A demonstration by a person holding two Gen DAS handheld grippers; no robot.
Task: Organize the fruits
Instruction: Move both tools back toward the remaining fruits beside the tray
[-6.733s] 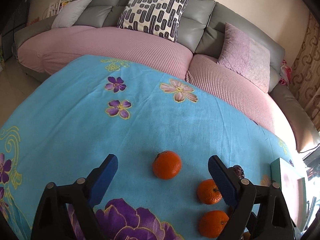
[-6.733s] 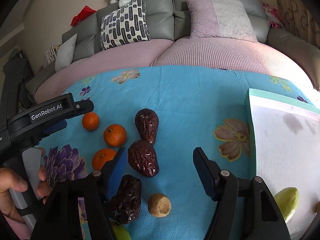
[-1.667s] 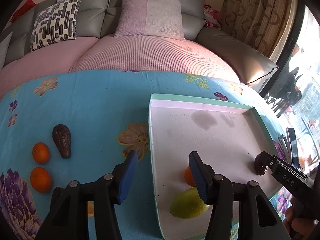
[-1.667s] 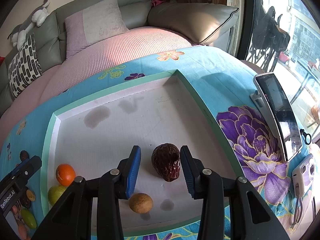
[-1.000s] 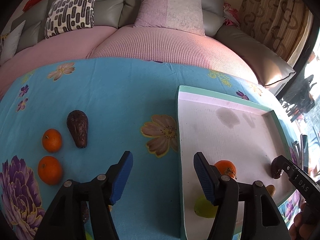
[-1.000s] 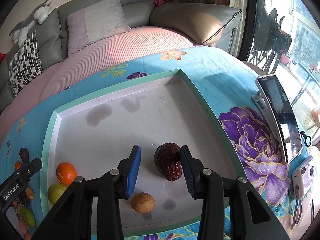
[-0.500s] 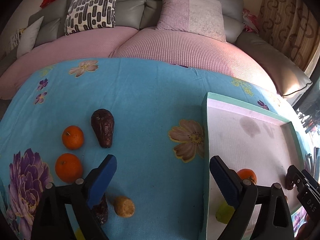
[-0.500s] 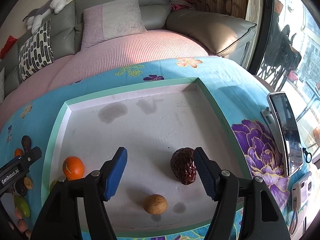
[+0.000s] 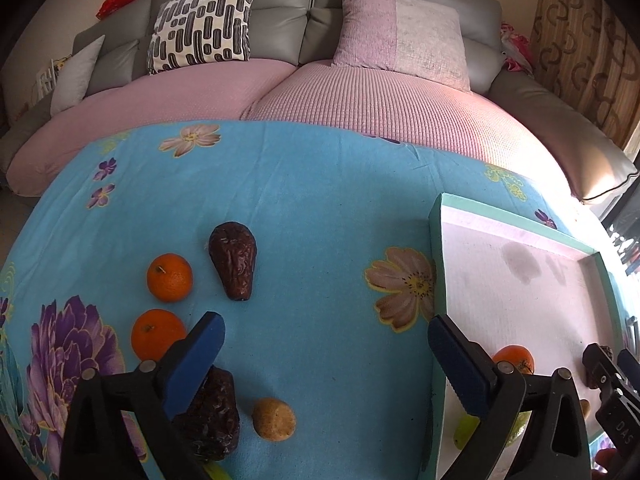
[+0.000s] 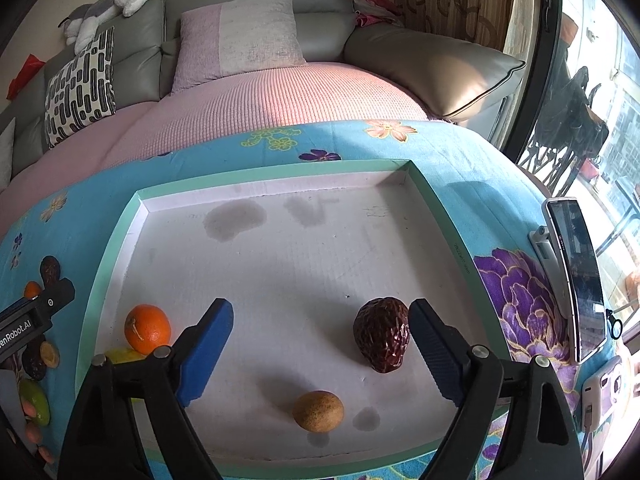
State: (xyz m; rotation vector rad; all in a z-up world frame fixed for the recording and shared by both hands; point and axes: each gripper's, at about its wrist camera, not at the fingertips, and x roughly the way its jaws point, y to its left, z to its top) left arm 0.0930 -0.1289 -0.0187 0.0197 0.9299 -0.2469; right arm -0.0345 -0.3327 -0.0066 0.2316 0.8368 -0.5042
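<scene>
Right wrist view: the right gripper [image 10: 320, 330] hangs over the tray [image 10: 272, 172] with its blue-padded jaws spread wide and nothing between them. Nearest the camera inside the tray lies one tan round fruit [image 10: 318, 411]. Just beyond it to the right, one dark wrinkled fruit [image 10: 382, 334] lies close beside the right-hand pad; whether they touch cannot be told. At the tray's left side sits one orange [image 10: 147, 329], with a yellow-green fruit [image 10: 120, 355] just in front of it, mostly hidden by the gripper's left finger. That makes four fruits counted in the tray. To the right of the tray, on the blue flowered cloth [image 10: 460, 148], a phone [image 10: 576, 276] stands propped on edge.

Left wrist view: the left gripper [image 9: 326, 340] is held over the cloth to the left of the tray, its jaws likewise wide apart and empty. Close under its left finger lies a dark wrinkled fruit [image 9: 214, 420], and just beside that a tan round fruit [image 9: 275, 418]. A sliver of yellow-green shows at the bottom edge, too cut off to identify. Farther out are two oranges, the nearer orange [image 9: 158, 334] and the farther orange [image 9: 169, 277], and beside the latter a second dark wrinkled fruit, pear-shaped [image 9: 234, 260]. So at least five fruits lie loose on the cloth. Beyond the table stands a sofa [image 9: 360, 92] with three cushions in view.
</scene>
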